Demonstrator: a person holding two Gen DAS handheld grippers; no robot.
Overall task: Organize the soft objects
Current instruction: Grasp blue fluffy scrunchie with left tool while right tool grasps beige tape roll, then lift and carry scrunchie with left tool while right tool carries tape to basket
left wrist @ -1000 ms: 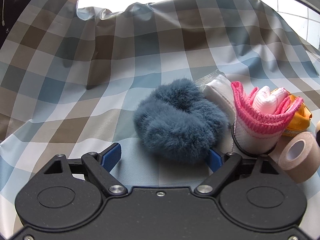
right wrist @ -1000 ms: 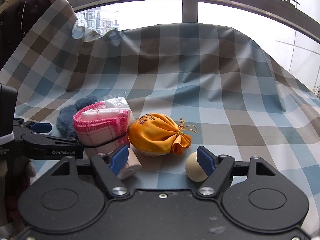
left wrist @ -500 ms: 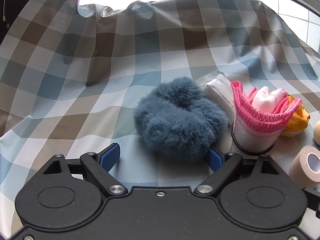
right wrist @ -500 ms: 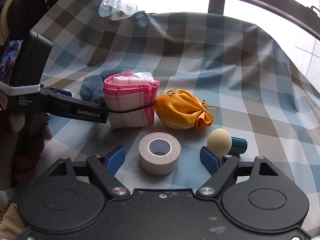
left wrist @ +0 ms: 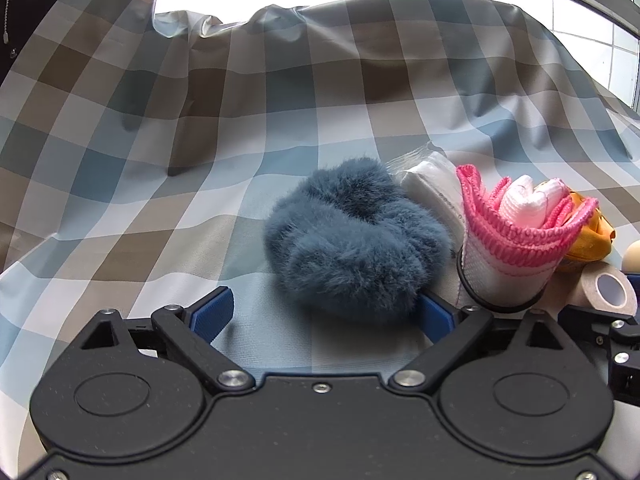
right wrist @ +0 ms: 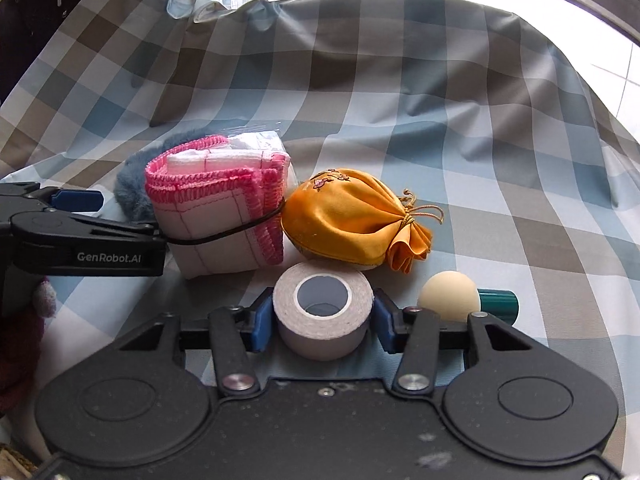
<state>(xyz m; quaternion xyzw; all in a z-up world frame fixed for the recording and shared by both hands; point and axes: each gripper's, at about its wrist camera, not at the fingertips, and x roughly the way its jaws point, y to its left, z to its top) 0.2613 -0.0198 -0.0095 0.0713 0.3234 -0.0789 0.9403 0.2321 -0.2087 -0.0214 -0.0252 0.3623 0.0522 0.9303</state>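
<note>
My right gripper (right wrist: 318, 316) is shut on a beige tape roll (right wrist: 322, 314) that rests on the checked cloth (right wrist: 400, 100); both blue pads press its sides. Behind it lie an orange drawstring pouch (right wrist: 348, 220) and a pink-edged white cloth bundle (right wrist: 224, 208) bound by a black band. A blue-grey furry piece (left wrist: 352, 236) lies just ahead of my open left gripper (left wrist: 324, 312), its right pad against the fur. The bundle (left wrist: 516, 240), the pouch (left wrist: 592, 240) and the tape roll (left wrist: 608, 288) show at the right of the left wrist view.
A cream ball (right wrist: 448, 296) with a teal cap (right wrist: 500, 304) lies right of the tape. A clear packet of white material (left wrist: 432, 184) sits behind the fur. The cloth rises into a draped back wall (left wrist: 320, 60) under a window. My left gripper's body (right wrist: 80, 240) stands left of the bundle.
My right gripper moved forward onto the tape roll and closed on it. My left gripper stayed open beside the furry piece, barely moving.
</note>
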